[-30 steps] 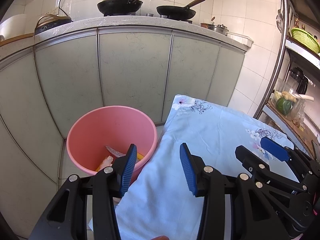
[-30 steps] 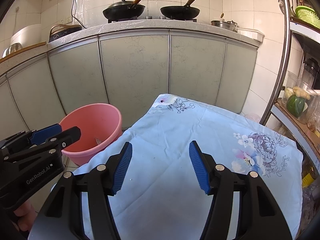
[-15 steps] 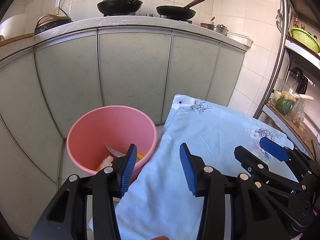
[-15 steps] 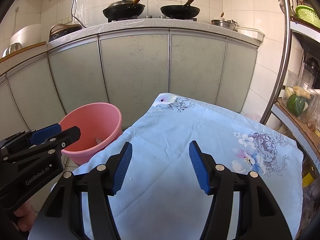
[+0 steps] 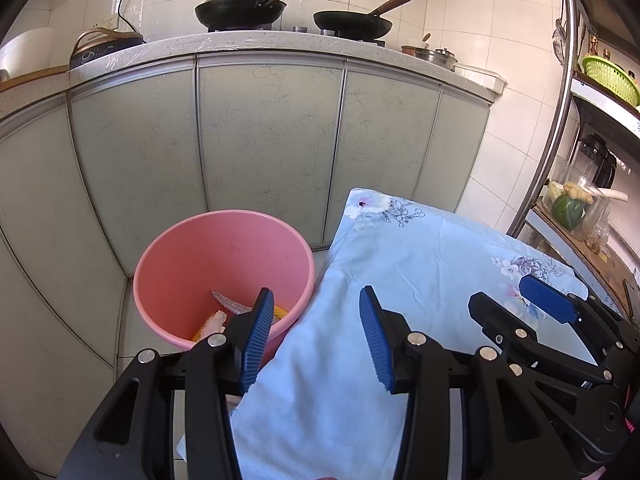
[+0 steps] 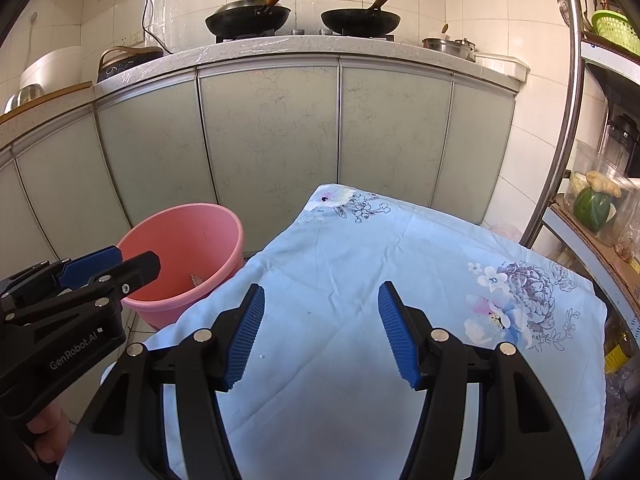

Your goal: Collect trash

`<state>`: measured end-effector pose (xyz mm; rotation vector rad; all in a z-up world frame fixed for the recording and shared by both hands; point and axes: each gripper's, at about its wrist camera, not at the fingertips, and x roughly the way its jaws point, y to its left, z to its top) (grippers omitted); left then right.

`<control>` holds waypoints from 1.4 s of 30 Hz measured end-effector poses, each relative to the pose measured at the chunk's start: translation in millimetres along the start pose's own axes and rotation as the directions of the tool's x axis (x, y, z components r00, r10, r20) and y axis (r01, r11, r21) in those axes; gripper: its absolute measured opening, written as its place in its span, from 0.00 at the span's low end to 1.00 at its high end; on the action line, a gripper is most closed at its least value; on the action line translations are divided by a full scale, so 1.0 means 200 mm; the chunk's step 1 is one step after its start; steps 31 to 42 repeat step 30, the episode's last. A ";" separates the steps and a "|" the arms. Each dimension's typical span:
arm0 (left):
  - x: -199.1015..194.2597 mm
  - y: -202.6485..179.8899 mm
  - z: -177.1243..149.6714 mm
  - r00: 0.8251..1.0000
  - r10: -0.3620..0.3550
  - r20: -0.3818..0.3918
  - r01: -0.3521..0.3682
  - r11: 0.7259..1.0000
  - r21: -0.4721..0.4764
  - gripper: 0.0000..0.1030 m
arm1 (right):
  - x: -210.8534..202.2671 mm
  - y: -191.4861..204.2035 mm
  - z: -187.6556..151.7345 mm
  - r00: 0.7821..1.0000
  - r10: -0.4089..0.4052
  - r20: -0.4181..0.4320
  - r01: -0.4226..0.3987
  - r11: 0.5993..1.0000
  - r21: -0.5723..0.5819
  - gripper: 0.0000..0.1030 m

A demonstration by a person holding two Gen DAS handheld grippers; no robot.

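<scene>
Nothing has changed: my left gripper (image 5: 312, 336) and right gripper (image 6: 320, 332) stay spread and empty beside the pink bucket (image 5: 224, 240), where scraps (image 5: 224, 312) already lie, so collecting looks done.

Open cloth-covered tabletop (image 6: 320, 264), pink bucket (image 5: 180, 256) just beside, cabinets (image 5: 264, 140) behind.

text: "GenRobot.AI" | on: black body of left claw (image 6: 86, 270) | seen: right wrist view
</scene>
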<state>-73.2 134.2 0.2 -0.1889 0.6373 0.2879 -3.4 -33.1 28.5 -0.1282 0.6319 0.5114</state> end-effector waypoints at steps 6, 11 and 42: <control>0.00 0.00 0.00 1.000 0.000 -0.002 0.000 1.000 0.001 0.43 | 0.00 0.00 0.00 1.000 0.000 -0.001 0.000 1.000 0.000 0.58; 0.00 0.00 -0.01 1.000 0.000 -0.003 0.000 1.000 0.000 0.43 | 0.00 0.00 0.00 1.000 0.000 -0.003 0.000 1.000 0.000 0.58; 0.02 0.00 -0.03 1.000 0.004 -0.011 -0.004 1.000 -0.002 0.43 | 0.00 -0.01 0.00 1.000 0.002 -0.003 -0.002 1.000 0.000 0.58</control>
